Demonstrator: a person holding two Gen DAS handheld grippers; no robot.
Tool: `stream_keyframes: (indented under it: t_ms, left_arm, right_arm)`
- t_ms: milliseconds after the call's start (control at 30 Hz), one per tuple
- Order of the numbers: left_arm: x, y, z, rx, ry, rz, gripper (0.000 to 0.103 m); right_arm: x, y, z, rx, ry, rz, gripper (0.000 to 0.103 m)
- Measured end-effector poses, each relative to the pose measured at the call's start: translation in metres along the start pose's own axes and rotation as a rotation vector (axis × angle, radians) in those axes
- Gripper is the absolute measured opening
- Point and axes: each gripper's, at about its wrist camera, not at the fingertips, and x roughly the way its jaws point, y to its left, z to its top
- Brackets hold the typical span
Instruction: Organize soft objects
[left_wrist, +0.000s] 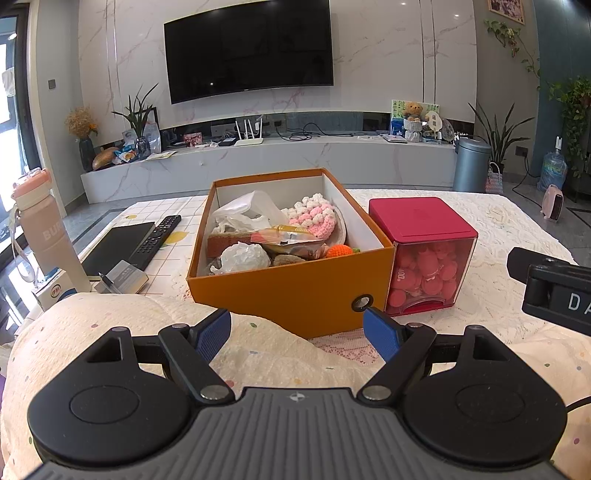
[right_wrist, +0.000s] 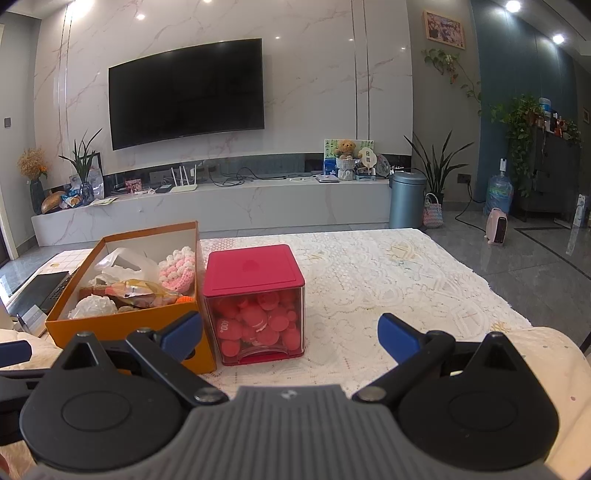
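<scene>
The box (left_wrist: 291, 295) is orange outside, white inside. The cube (right_wrist: 255, 302) has a red lid and clear walls. The cloth (right_wrist: 388, 280) is cream lace. The fingers (left_wrist: 212, 334) are blue.

TV (left_wrist: 249, 48), remote (left_wrist: 155, 236), water bottle (left_wrist: 44, 225)

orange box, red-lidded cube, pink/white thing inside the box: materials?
Orange box: looks like matte cardboard, with thin flat walls, a white lining and a metal-looking eyelet in the front.
Red-lidded cube: likely hard plastic, with an opaque satin red lid and clear glossy walls showing the red pieces inside.
Pink and white item: crocheted yarn, judging by the bumpy looped stitches; soft and matte.
</scene>
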Motion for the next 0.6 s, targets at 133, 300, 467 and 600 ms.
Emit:
stream_keyframes:
  t_ms: [133, 300, 467, 600]
  left_arm:
    - [0.0, 0.0, -0.0001, 0.0, 0.0, 0.0, 0.095]
    - [0.0001, 0.0003, -0.0001, 0.0, -0.001, 0.0, 0.095]
    - [0.0, 0.0004, -0.0001, -0.001, -0.001, 0.0, 0.095]
    - [0.0, 0.0005, -0.0001, -0.001, -0.001, -0.001, 0.095]
  right_arm:
    - [-0.0003, -0.0002, 0.0005, 0.0, 0.001, 0.0, 0.099]
    - [-0.0008, -0.0003, 0.0001, 0.0, -0.001, -0.002, 0.099]
    - [-0.0007, -0.0003, 0.0001, 0.0, 0.0, -0.001, 0.099]
    - [-0.0007, -0.0003, 0.0, 0.001, -0.001, -0.002, 0.099]
